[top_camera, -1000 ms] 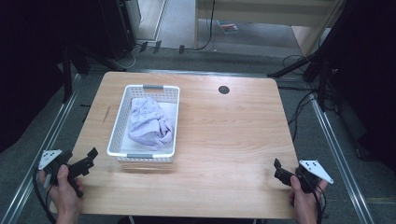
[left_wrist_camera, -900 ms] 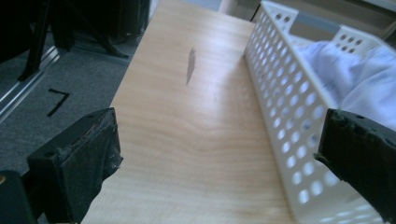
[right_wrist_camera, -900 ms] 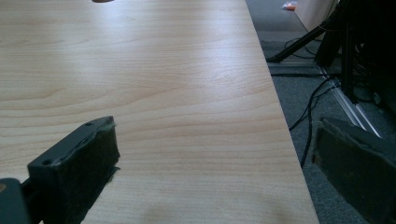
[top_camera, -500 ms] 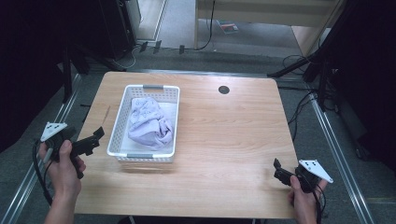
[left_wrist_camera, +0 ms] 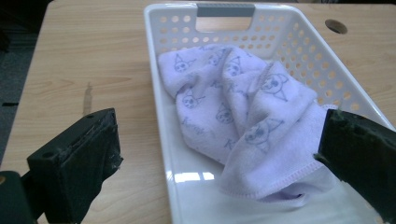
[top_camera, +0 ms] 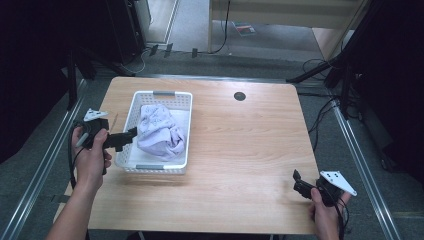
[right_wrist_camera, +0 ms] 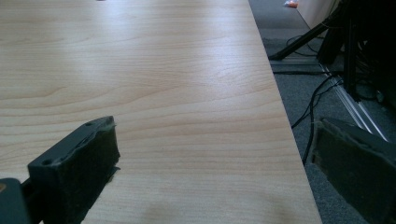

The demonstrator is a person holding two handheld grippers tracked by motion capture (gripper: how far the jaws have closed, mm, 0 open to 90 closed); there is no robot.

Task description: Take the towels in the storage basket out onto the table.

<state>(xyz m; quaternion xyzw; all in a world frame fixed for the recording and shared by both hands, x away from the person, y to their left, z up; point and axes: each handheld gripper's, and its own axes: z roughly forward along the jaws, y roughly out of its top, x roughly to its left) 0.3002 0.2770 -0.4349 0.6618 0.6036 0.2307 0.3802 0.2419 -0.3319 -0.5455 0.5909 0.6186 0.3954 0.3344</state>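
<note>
A white plastic basket (top_camera: 129, 115) (left_wrist_camera: 159, 84) stands on the left half of the wooden table (top_camera: 240, 150). A crumpled lilac towel with cartoon prints (top_camera: 159, 132) (left_wrist_camera: 243, 116) lies inside it. My left gripper (top_camera: 129, 135) (left_wrist_camera: 219, 154) is open and reaches over the basket's left wall, its jaws spread above the towel's near end with nothing between them. My right gripper (top_camera: 298, 180) (right_wrist_camera: 215, 168) rests open at the table's front right corner, one jaw over the wood and the other past the table's right edge.
A round cable hole (top_camera: 239, 96) sits in the table's far side. Cables (top_camera: 325, 115) and a stand leg (top_camera: 320, 70) lie on the floor to the right. A metal rail (top_camera: 40, 165) runs along the left. Bare wood spreads between basket and right gripper.
My left gripper has moved from the table's front left corner forward and right, until its jaws are over the basket's left wall. The right gripper has stayed put.
</note>
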